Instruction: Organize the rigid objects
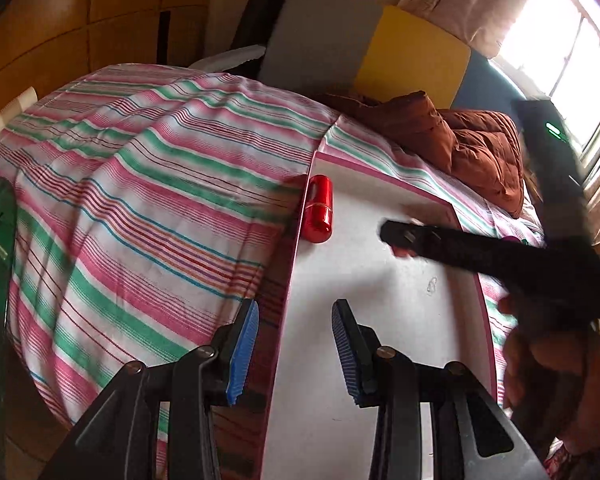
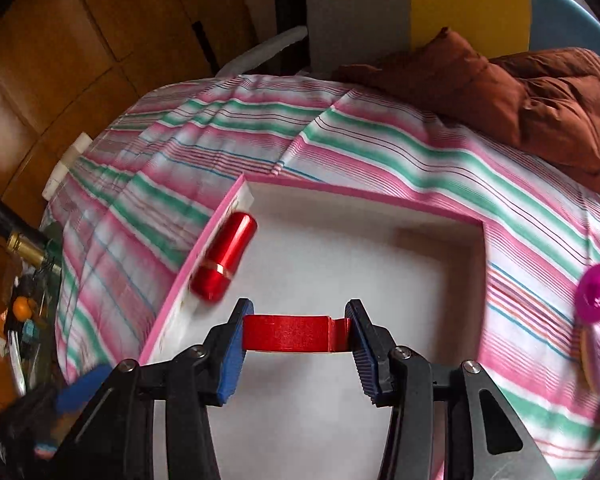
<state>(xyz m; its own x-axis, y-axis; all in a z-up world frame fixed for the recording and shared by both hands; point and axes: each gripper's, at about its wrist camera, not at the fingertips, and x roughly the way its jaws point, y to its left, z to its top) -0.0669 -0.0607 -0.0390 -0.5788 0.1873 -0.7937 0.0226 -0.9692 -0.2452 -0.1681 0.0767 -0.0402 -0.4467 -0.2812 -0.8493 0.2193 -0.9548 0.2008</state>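
Observation:
A white box with a pink rim (image 2: 364, 194) (image 1: 380, 168) lies open on the striped bed. Inside it, against the left wall, rests a shiny red capsule-shaped container (image 2: 224, 262) (image 1: 318, 214). My right gripper (image 2: 298, 322) is shut on a red ring of tape (image 2: 288, 334), which hangs over the box's white floor. In the left wrist view the right gripper (image 1: 398, 238) reaches in from the right as a blurred black arm held by a hand (image 1: 548, 360). My left gripper (image 1: 296, 320) is open over the box's left wall, with nothing between its blue pads.
A brown quilt (image 2: 520, 92) is bunched at the head of the bed. A magenta disc (image 2: 596, 292) and a second disc (image 2: 596, 356) lie on the sheet right of the box. Bottles and clutter (image 2: 20, 248) sit off the bed's left edge, over wooden flooring.

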